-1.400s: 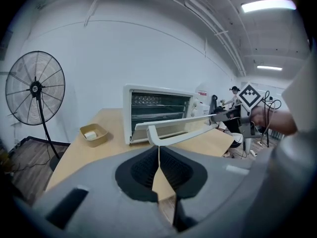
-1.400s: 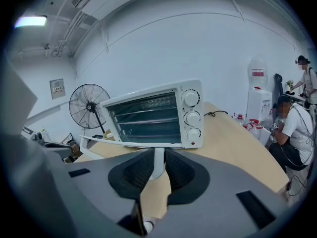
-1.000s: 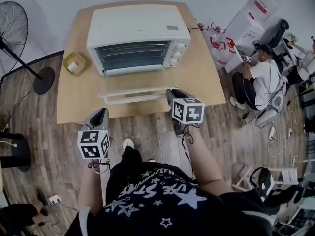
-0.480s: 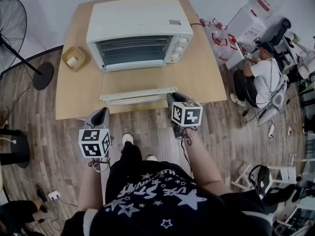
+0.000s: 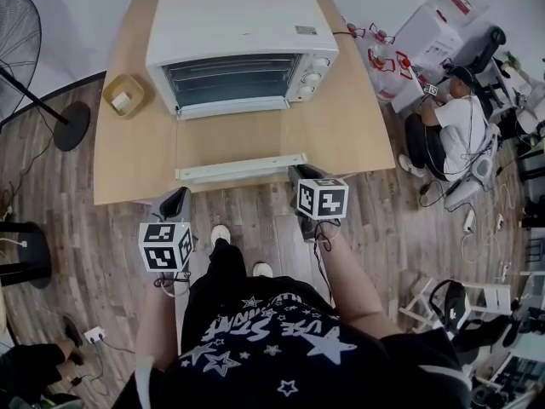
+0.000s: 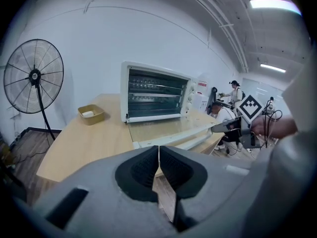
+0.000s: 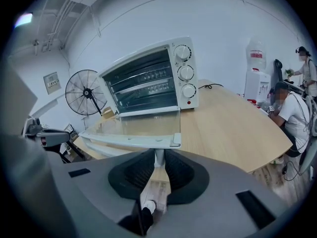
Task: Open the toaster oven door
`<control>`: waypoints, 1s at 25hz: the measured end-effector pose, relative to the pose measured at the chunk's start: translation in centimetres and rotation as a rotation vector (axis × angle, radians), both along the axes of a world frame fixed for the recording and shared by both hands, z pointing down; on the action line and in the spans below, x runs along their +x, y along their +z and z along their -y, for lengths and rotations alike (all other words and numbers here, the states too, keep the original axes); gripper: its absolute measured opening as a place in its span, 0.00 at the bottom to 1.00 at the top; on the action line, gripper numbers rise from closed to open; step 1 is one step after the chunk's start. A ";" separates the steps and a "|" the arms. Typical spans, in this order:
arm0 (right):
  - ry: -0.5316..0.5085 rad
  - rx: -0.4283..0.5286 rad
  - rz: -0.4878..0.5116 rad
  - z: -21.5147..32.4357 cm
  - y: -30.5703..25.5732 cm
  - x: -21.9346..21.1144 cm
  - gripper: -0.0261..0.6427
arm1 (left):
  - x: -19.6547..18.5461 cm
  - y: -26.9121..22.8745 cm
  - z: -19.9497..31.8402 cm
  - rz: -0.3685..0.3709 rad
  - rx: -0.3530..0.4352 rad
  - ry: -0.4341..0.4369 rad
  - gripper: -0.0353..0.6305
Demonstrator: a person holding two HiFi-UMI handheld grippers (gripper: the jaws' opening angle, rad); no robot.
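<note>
The head view looks steeply down from above the person (image 5: 281, 331) onto the light wooden surface (image 5: 341, 135) and the white metal toaster oven (image 5: 234, 28). Both claw views look low and forward across that surface: the one on the left claw (image 6: 158, 150) from farther back, the one on the right claw (image 7: 159, 155) close to the open glass door (image 7: 138, 123). All three share the oven.
</note>
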State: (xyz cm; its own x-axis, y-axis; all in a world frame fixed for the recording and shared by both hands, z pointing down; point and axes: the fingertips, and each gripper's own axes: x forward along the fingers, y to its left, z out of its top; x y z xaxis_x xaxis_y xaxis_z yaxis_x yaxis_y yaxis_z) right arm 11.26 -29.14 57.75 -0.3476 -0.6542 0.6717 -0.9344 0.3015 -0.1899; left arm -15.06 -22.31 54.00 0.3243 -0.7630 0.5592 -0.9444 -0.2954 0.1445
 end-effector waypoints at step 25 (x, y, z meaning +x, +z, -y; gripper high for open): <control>0.029 -0.085 0.012 -0.8 4.4 0.4 0.14 | 1.4 1.9 -1.0 0.008 -0.051 0.026 0.09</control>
